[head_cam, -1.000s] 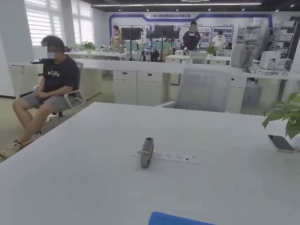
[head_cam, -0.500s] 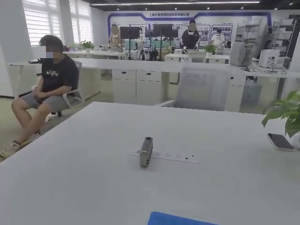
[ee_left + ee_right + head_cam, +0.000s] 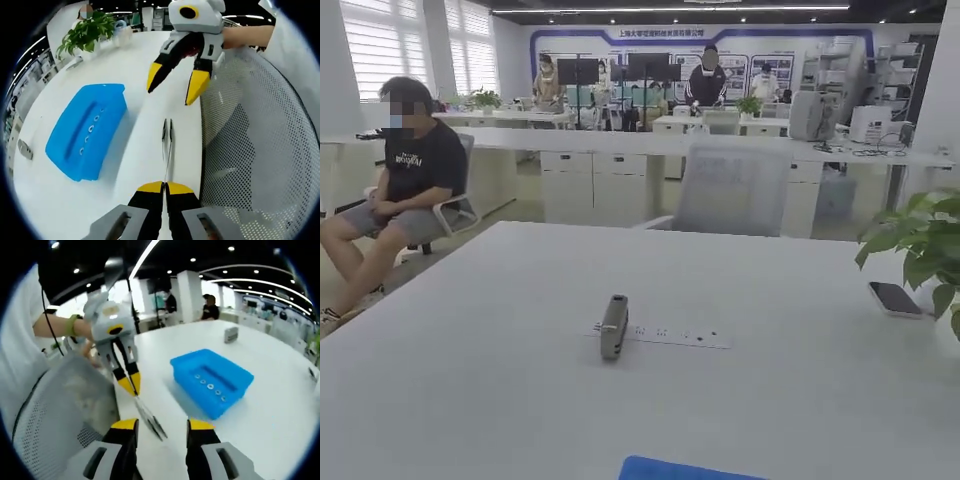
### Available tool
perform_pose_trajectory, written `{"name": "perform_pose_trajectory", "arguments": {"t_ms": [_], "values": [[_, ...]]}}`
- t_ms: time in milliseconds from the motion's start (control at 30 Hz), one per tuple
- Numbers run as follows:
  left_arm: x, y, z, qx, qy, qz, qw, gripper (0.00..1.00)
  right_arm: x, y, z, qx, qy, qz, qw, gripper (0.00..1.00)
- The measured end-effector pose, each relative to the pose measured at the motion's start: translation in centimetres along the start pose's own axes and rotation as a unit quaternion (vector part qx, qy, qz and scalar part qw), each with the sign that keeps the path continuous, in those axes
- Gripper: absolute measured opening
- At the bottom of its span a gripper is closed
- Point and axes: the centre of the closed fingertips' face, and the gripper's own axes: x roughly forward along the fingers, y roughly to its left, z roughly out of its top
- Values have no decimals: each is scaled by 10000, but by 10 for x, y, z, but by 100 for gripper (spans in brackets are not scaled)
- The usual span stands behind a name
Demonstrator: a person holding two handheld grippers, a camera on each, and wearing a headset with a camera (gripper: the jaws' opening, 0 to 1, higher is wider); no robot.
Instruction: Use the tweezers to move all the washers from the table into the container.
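Left claw (image 3: 164,186) is clamping the tweezers (image 3: 167,142), right claw (image 3: 172,95) opposite gaping — picking seems to be starting; next, steering tips forward-left to washers (image 3: 91,129) at the container (image 3: 65,150).

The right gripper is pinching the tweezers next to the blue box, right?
No, it is the left gripper pinching the tweezers next to the blue box. The left gripper view shows its jaws shut on them, while the right gripper hangs open.

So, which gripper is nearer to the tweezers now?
Left. The left gripper is shut on one end of the tweezers. The right gripper is open beyond their other end, with a gap between.
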Motion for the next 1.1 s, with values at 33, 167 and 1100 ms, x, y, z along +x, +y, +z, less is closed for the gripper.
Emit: {"name": "perform_pose_trajectory", "arguments": {"t_ms": [33, 167, 1100], "values": [[1, 1, -2, 56, 107, 16, 9999, 0, -5, -5, 0, 91, -44, -100, 9999, 39], [7, 10, -8, 431, 561, 208, 9973, 0, -32, -31, -2, 327, -182, -514, 9980, 46], [-28, 16, -9, -1459, -904, 1042, 9796, 56, -74, -40, 12, 419, -522, -1014, 9926, 64]]}}
